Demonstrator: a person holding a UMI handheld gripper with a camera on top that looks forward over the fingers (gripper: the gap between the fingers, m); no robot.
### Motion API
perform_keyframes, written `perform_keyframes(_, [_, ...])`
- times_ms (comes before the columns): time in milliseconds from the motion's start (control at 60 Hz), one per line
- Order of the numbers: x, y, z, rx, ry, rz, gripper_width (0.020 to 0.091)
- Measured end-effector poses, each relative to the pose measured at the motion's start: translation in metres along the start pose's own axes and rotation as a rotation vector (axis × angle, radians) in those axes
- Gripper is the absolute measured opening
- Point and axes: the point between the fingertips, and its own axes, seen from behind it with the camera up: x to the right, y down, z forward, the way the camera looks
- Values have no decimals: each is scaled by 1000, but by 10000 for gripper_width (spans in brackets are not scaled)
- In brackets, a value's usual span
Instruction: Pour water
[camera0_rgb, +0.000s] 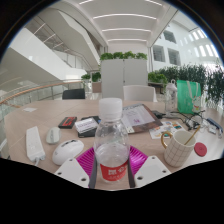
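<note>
Pale table (30, 118) w/ water bottle (111, 140), white mouse (67, 151), mug (180, 148), phone (67, 122), papers (134, 117).

A bottle (111, 140) stands upright on the table (25, 118) between the two fingers (75, 169) of the gripper (111, 170), which close against its lower sides. Left of the bottle lies a computer mouse (68, 150), and farther left a remote (35, 146). Behind the mouse sit a small box (87, 126) and a wallet (67, 122). Right of the bottle stands a mug (180, 147) (handle toward the bottle). Beyond the table, planters (185, 76) line the far side.
</note>
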Motion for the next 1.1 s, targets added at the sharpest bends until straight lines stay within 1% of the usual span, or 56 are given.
perform_keyframes(33, [0, 0, 1, -1, -4, -10, 431])
perform_keyframes(50, [-1, -1, 1, -3, -8, -14, 401])
perform_keyframes(183, [-2, -1, 2, -15, -25, -16, 400])
perform_keyframes(200, [-2, -1, 3, -17, -26, -16, 387])
perform_keyframes(217, [-2, -1, 3, -22, -27, -12, 402])
perform_keyframes(233, [-3, 0, 4, -28, -29, -8, 401])
perform_keyframes(250, [-3, -1, 4, -37, -34, -1, 377])
perform_keyframes(267, [-3, -1, 4, -50, -40, 12, 394])
perform_keyframes(300, [-4, -8, 2, -62, -58, 64, 395])
perform_keyframes(317, [-4, -13, 1, -59, -67, 105, 370])
perform_keyframes(333, [-3, -21, 0, -54, -75, 158, 395])
perform_keyframes(417, [11, -57, -4, -19, -128, 487, 394])
perform_keyframes(483, [24, -80, -8, -19, -180, 808, 396])
perform_keyframes(500, [19, -89, -14, -21, -175, 885, 395])
perform_keyframes(517, [26, -89, -10, -31, -208, 972, 394])
perform_keyframes(633, [42, -101, -7, -74, -288, 1479, 394])
perform_keyframes(667, [40, -111, -5, -97, -286, 1630, 393])
perform_keyframes(717, [43, -122, -9, -108, -356, 1825, 394])
perform_keyframes(767, [45, -133, -12, -119, -427, 1990, 393])
perform_keyframes(783, [54, -138, -21, -143, -477, 2057, 393])
perform_keyframes(800, [47, -141, -9, -133, -440, 2096, 392])
perform_keyframes(867, [56, -142, -10, -141, -473, 2243, 393])
perform_keyframes(883, [72, -142, -23, -156, -531, 2272, 392])
perform_keyframes(900, [60, -148, -9, -137, -471, 2286, 394])
perform_keyframes(983, [73, -152, -9, -79, -488, 2318, 393])
perform_keyframes(1000, [82, -155, -17, -76, -479, 2342, 394])
perform_keyframes(1100, [83, -159, -19, -65, -495, 2384, 392])
